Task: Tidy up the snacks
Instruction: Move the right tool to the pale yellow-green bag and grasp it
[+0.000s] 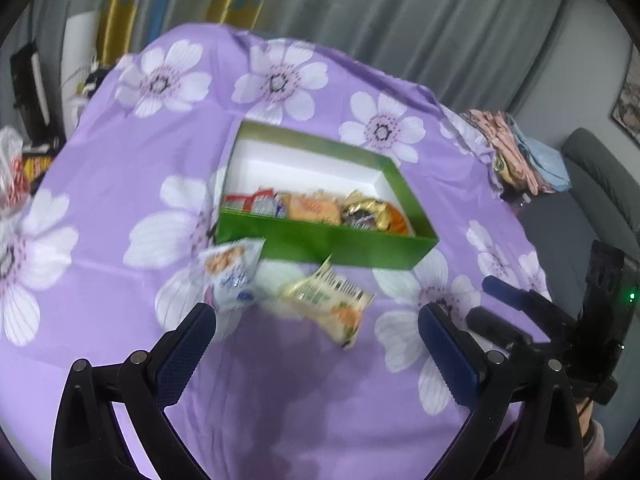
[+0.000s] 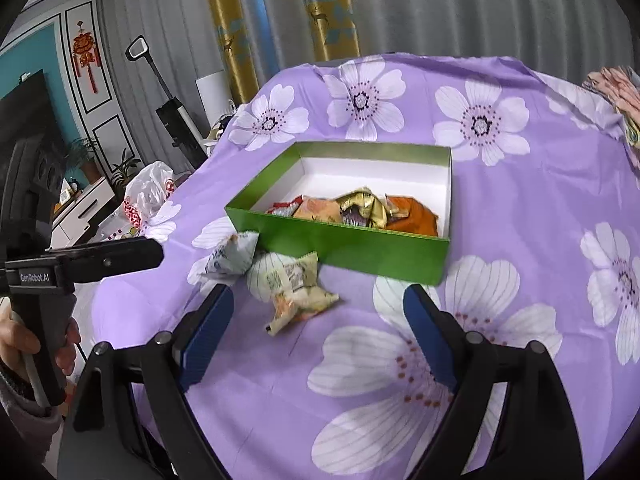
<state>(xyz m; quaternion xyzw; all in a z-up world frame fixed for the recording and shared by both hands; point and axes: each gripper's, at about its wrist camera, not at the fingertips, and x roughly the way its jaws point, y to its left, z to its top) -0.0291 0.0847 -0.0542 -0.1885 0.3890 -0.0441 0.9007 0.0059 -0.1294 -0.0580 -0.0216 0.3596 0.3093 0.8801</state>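
— Nearest?
— Both tongs, left tongs (image 1: 316, 330) and right tongs (image 2: 318, 316), spread wide, holding nothing.
— Snacks?
— Just before the green box (image 2: 344, 246), a white packet (image 2: 230, 258) touching its front wall and a yellow packet (image 2: 296, 292) beside it (blurred); more wrapped snacks (image 2: 356, 208) inside, on the purple-clothed desk (image 2: 520, 208).

Grey curtains (image 2: 460, 4) hang behind a purple floral tablecloth (image 2: 520, 208).

Green box (image 2: 344, 246) open, snacks (image 2: 360, 210) inside; white packet (image 2: 232, 258), yellow packet (image 2: 296, 292) lying outside.
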